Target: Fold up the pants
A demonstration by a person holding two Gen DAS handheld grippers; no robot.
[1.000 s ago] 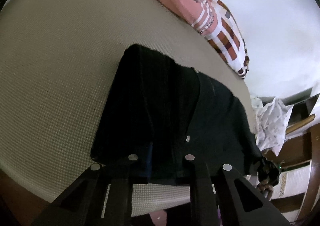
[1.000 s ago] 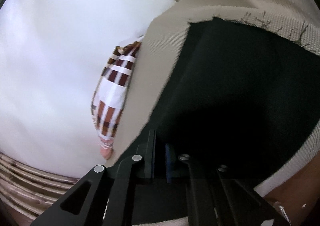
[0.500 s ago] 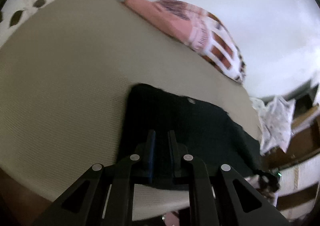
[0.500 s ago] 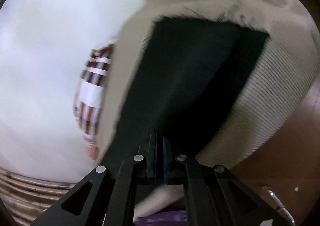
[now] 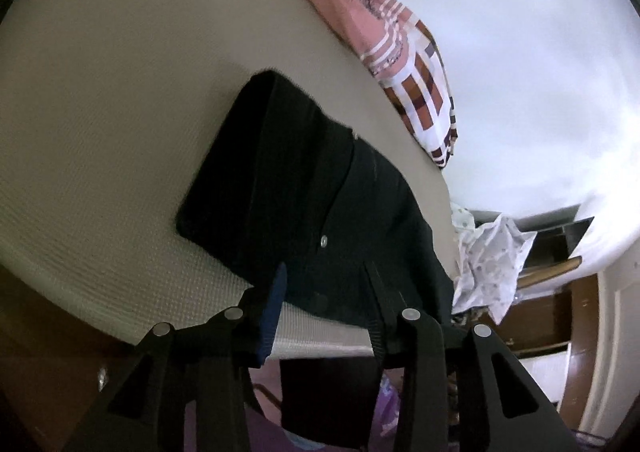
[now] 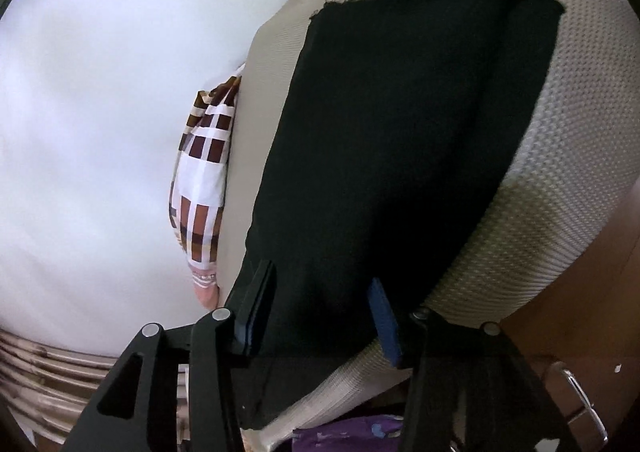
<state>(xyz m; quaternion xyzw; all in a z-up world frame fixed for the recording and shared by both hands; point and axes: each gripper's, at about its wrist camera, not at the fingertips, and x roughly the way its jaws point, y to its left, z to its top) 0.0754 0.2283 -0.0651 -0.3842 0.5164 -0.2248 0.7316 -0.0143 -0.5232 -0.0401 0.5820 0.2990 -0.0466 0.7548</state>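
Note:
The black pants [image 5: 304, 191] lie folded on the beige mattress [image 5: 112, 99], with a metal button showing near the waistband. In the right wrist view the pants [image 6: 400, 139] lie flat, their frayed hem at the far end. My left gripper [image 5: 324, 284] is open and empty just above the near edge of the pants. My right gripper [image 6: 324, 292] is open and empty over the near end of the pants. Both stand apart from the cloth.
A pink and plaid pillow [image 5: 404, 63] lies at the mattress's far edge by the white wall; it also shows in the right wrist view [image 6: 204, 179]. White patterned cloth [image 5: 492, 260] hangs over wooden furniture at right. The mattress edge [image 6: 560, 187] drops to a brown floor.
Both grippers were shut on the pants and have opened, letting the cloth go. The pants now rest flat on the mattress and both grippers have drawn back a little.

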